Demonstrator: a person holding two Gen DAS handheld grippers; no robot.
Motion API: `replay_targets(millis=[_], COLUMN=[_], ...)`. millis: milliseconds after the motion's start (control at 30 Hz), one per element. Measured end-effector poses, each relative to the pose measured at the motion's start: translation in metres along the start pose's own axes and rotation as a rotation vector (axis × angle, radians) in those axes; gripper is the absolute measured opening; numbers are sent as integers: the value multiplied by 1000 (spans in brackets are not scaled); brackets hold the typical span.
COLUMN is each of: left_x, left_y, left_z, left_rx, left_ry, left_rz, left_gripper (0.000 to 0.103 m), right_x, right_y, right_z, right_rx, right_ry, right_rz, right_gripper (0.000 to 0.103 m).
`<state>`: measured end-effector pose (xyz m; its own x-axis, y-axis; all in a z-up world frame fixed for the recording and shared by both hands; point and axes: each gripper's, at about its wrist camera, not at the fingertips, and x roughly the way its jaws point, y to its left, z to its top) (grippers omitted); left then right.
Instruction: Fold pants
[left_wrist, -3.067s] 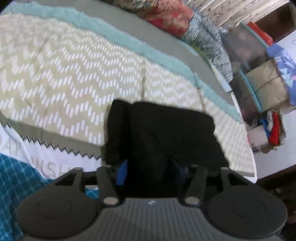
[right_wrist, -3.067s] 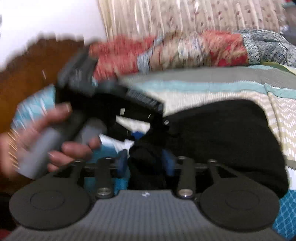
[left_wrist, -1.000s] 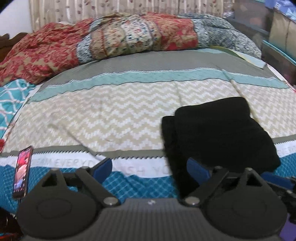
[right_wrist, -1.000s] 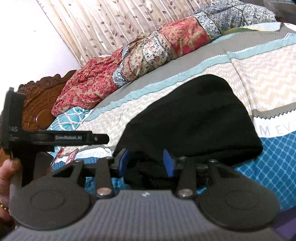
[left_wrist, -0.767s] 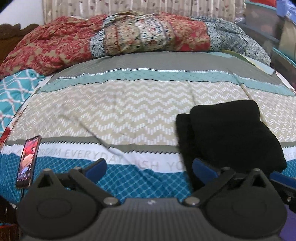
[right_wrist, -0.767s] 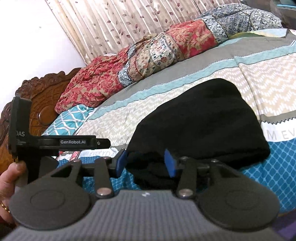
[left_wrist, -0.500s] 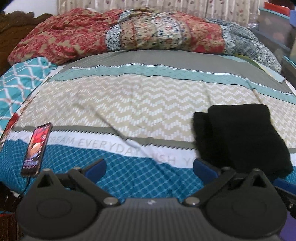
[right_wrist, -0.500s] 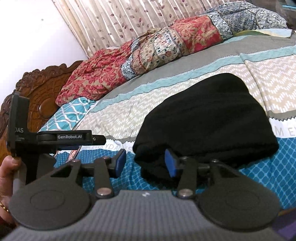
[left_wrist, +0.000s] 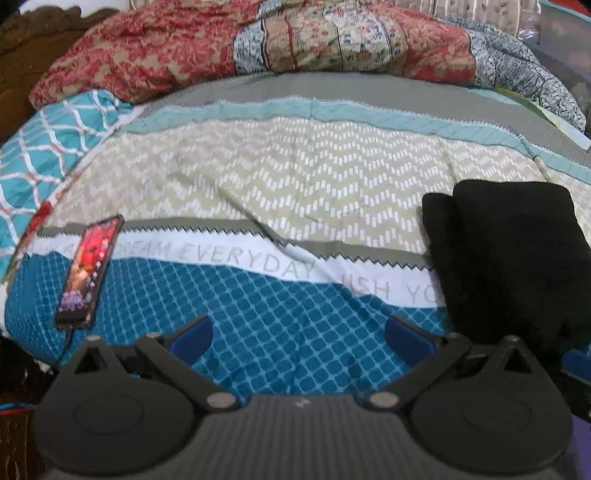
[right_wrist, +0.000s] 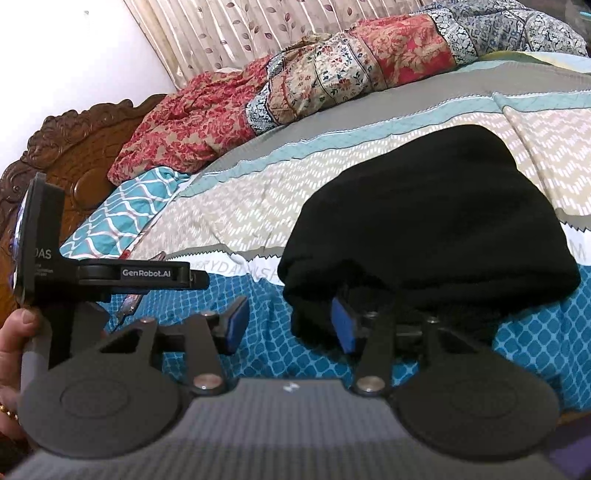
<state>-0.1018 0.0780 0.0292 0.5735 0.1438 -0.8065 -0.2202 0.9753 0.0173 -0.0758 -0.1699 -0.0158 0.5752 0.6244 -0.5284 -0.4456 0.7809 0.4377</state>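
The black pants lie folded into a thick bundle on the patterned bedsheet, near its front edge. My left gripper is open wide over the blue diamond part of the sheet, to the left of the bundle, with nothing between its pads. In the right wrist view the pants fill the middle right. My right gripper is open at their near left corner. The cloth's edge reaches into the gap beside the right pad, but the pads do not press on it.
A phone lies on the sheet at the front left. A crumpled red and floral quilt runs along the far side. The carved wooden headboard stands at the left. A hand holds the left gripper's handle.
Both grippers have let go of the pants, which now lie alone. The left gripper spread wide and slid left, so the bundle sits at its right. The right jaws widened slightly.
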Motion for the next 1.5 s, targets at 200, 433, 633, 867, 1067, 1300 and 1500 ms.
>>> replay_targets(millis=[200,433,633,867,1067,1300,1500], left_x=[7,10,9,7,5,3,5], left_y=[0,3,2,0,0,-4,-14], left_z=[-3,-2,-1,-1,-1,0,2], left_rx=[-16,-20,-12,3,7,19,41], left_ry=[43,51,47,37,32,32,38], left_rz=[-24,-12,10,34,54,77,95], left_gripper=[103,103,103,103,103,103,103], right_x=[6,9,9,8,5,1,-10], right_y=[3,4,3,1,-2,-6,-18], right_z=[-1,-1,-1,0,0,0,4], right_rx=[2,6,8,8,10,14,39], right_ry=[17,31,32,29,24,16,-24], right_rz=[-7,-7,-4,9,24,45,56], right_gripper=[53,53,53,53,53,53,53])
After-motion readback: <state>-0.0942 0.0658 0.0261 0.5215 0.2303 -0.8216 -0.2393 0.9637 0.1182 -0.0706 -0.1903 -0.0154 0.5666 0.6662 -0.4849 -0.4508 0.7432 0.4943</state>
